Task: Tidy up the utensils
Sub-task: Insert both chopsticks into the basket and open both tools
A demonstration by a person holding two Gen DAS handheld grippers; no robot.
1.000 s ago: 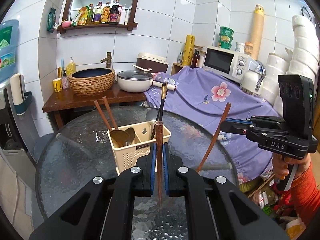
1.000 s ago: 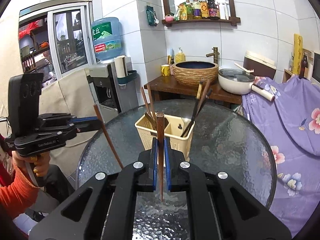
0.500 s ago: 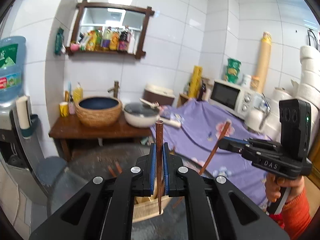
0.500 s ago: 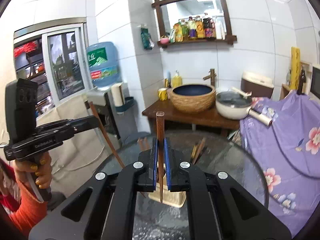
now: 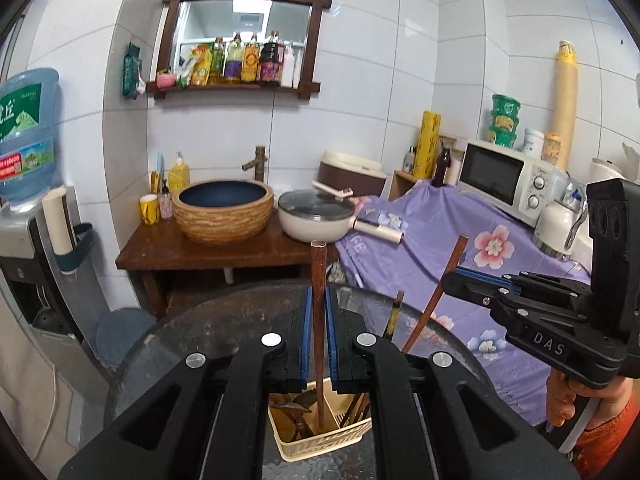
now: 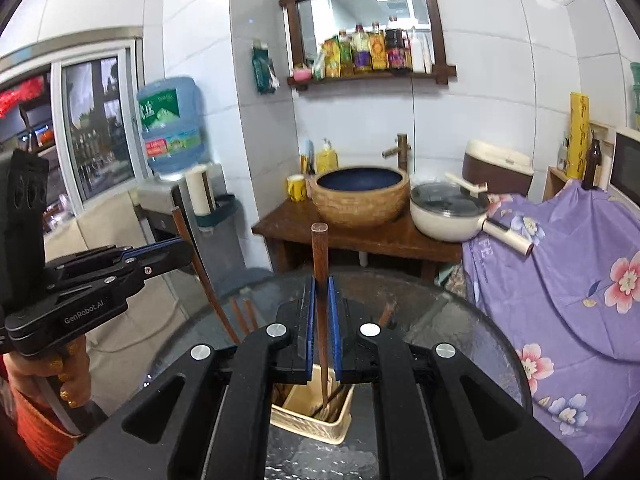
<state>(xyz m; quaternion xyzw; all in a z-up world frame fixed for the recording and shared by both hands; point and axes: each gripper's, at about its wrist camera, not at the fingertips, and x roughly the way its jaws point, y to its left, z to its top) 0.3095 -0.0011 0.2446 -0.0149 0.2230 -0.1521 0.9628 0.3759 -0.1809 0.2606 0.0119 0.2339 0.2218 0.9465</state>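
Since the earlier frames both grippers have been raised, so that the cream utensil basket is now seen low between the jaws instead of ahead of them. One brown chopstick is pinched upright in the left gripper, and a second chopstick is pinched in the right gripper; both tips hang over the basket's compartments, where wooden spoons and other chopsticks are stood. The basket is set on the round glass bench. Behind it are seen a wooden washstand with a basin, a lidded pan and a purple flowered cloth.
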